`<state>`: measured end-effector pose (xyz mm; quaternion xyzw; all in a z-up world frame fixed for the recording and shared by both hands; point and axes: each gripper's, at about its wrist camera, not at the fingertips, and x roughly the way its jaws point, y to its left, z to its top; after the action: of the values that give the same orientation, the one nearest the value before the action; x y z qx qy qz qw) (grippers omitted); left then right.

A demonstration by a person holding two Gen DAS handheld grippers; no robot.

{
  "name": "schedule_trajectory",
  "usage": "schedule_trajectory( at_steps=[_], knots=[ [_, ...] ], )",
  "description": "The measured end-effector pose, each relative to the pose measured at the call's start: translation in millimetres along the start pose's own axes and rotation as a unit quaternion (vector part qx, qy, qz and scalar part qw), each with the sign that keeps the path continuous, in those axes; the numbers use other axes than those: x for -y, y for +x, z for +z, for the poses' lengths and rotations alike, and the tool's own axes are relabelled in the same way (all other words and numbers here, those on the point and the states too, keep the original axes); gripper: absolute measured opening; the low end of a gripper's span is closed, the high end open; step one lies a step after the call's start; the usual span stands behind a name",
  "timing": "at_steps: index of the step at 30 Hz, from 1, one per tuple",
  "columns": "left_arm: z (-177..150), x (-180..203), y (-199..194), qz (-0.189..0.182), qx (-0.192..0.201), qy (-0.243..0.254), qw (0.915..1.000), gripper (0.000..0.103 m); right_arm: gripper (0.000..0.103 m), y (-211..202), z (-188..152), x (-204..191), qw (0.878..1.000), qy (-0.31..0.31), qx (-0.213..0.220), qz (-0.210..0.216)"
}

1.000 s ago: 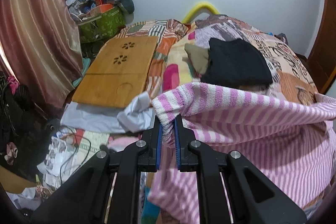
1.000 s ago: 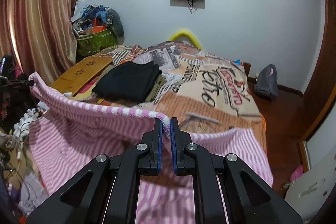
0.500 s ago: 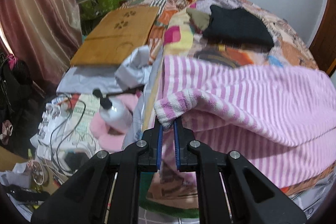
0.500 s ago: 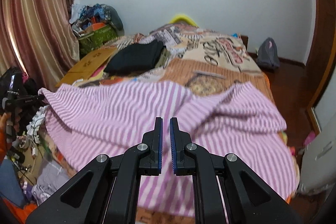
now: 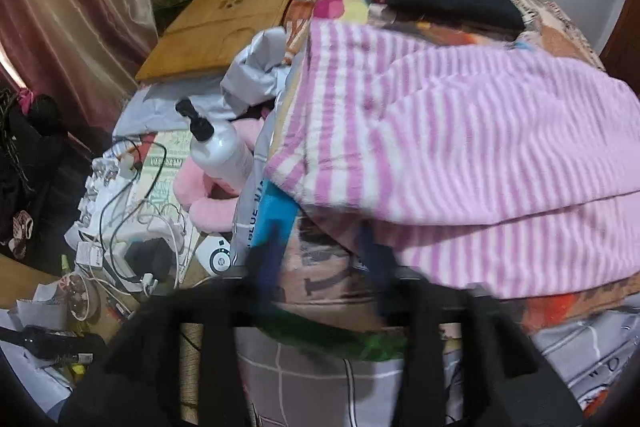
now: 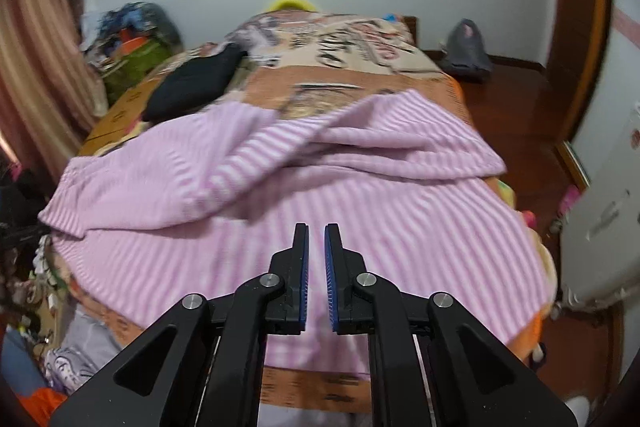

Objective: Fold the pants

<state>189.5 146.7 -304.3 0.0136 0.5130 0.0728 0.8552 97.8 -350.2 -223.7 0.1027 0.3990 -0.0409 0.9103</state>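
Left gripper [image 5: 324, 251]: jaws apart, they've just been opening, nothing between them. Heavy motion blur on the fingers. The pink striped pants [image 5: 460, 147] lie just ahead and to the right of the tips, not pinched; the folded-over corner sits just above the left finger.

Right gripper [image 6: 316, 259]: jaws nearly together, thin gap only, no cloth in it. The pants spread out on the bed [image 6: 360, 75] directly ahead of and under the tips, with one layer folded over on the left side and a rumpled ridge running across further out.

Beyond the pants, ahead-left of the right gripper: folded black garment [image 6: 192, 87] on the bedspread.

Left of the left gripper, off the bed edge: white pump bottle [image 5: 220, 151], cables, a wooden lap tray [image 5: 224, 23] further ahead.
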Motion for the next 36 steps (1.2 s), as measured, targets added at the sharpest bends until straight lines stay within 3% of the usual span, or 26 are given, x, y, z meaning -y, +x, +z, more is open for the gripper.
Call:
schedule_trajectory(
  at_steps=[1, 5, 7, 13, 15, 19, 24, 27, 31, 33, 35, 36],
  knots=[
    [0.6, 4.1, -9.2, 0.007, 0.013, 0.003, 0.9999, 0.068, 0.014, -0.9, 0.3, 8.2, 1.0, 0.007, 0.0, -0.006],
    [9.3, 22.3, -32.1, 0.016, 0.038, 0.017, 0.999, 0.068, 0.032, -4.9, -1.3, 49.2, 0.998, 0.037, 0.007, -0.045],
    [17.7, 30.6, -33.6, 0.016, 0.044, 0.014, 0.9988, 0.068, 0.036, -0.6, -1.1, 73.7, 0.996, 0.053, 0.001, -0.066],
    [46.4, 33.6, 6.2, 0.019, 0.025, -0.026, 0.9992, 0.066, 0.037, 36.4, 13.1, 120.0, 0.992, 0.068, -0.035, -0.098],
    [50.3, 30.5, 26.4, 0.025, 0.007, -0.037, 0.999, 0.058, 0.037, 55.7, 20.9, 129.7, 0.991, 0.072, -0.048, -0.1],
    [49.6, 29.1, 55.1, 0.054, -0.011, -0.034, 0.9979, 0.057, 0.037, 91.0, 34.7, 139.4, 0.991, 0.073, -0.069, -0.087],
    [48.8, 27.1, 62.0, 0.057, -0.017, -0.039, 0.9975, 0.058, 0.037, 127.6, 39.4, 130.7, 0.992, 0.026, -0.107, -0.065],
    [48.5, 27.1, 64.0, 0.059, -0.018, -0.044, 0.9971, 0.059, 0.038, 136.9, 37.1, 125.1, 0.99, -0.012, -0.112, -0.081],
    [49.4, 29.3, 65.6, 0.066, -0.021, -0.044, 0.9967, 0.059, 0.045, 136.6, 36.5, 137.2, 0.992, 0.006, -0.108, -0.071],
    [49.7, 29.6, 66.0, 0.067, -0.022, -0.044, 0.9965, 0.059, 0.043, 135.1, 34.1, 141.2, 0.992, 0.015, -0.107, -0.058],
    [49.6, 29.5, 66.3, 0.067, -0.021, -0.045, 0.9965, 0.059, 0.017, 133.1, 32.9, 139.0, 0.993, 0.015, -0.105, -0.049],
    [49.4, 29.2, 66.2, 0.067, -0.021, -0.046, 0.9965, 0.06, 0.011, 129.9, 31.7, 137.4, 0.994, 0.016, -0.102, -0.043]
  ],
)
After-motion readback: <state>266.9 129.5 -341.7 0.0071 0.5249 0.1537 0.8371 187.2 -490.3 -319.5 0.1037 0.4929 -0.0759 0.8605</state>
